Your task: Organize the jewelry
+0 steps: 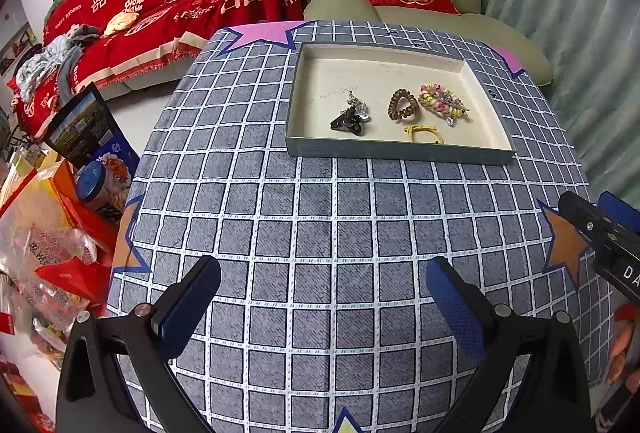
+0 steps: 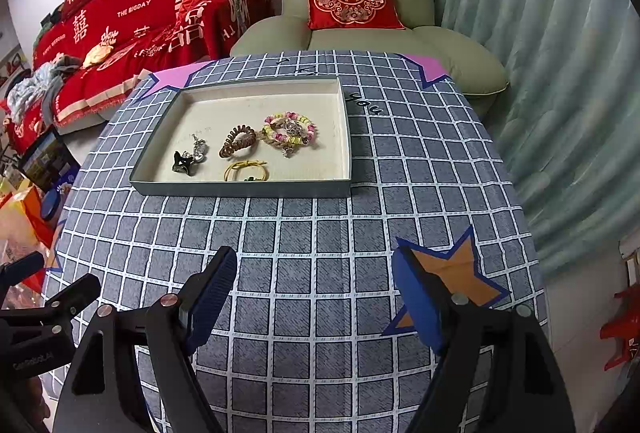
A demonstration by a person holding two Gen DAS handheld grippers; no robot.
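Here, both claws are held spread wide and empty above the near part of the counter [image 1: 320, 217], the left claw [image 1: 320, 305] and the right claw [image 2: 316, 297] well apart from the jewelry. The pieces are gathered inside the shallow tray [image 2: 244, 189] at the far side: a dark hair claw clip [image 2: 183, 163] at the left, a brown spiral hair tie [image 2: 237, 141] in the middle, a beaded bracelet [image 2: 289, 129] to the right, and a yellow elastic band [image 2: 245, 169] nearest the front wall. Because the items are small and lie close together, two could be snagged at once. The thin band could be missed or pressed flat, and the light tray could be pushed along the checked cloth if its wall is struck.
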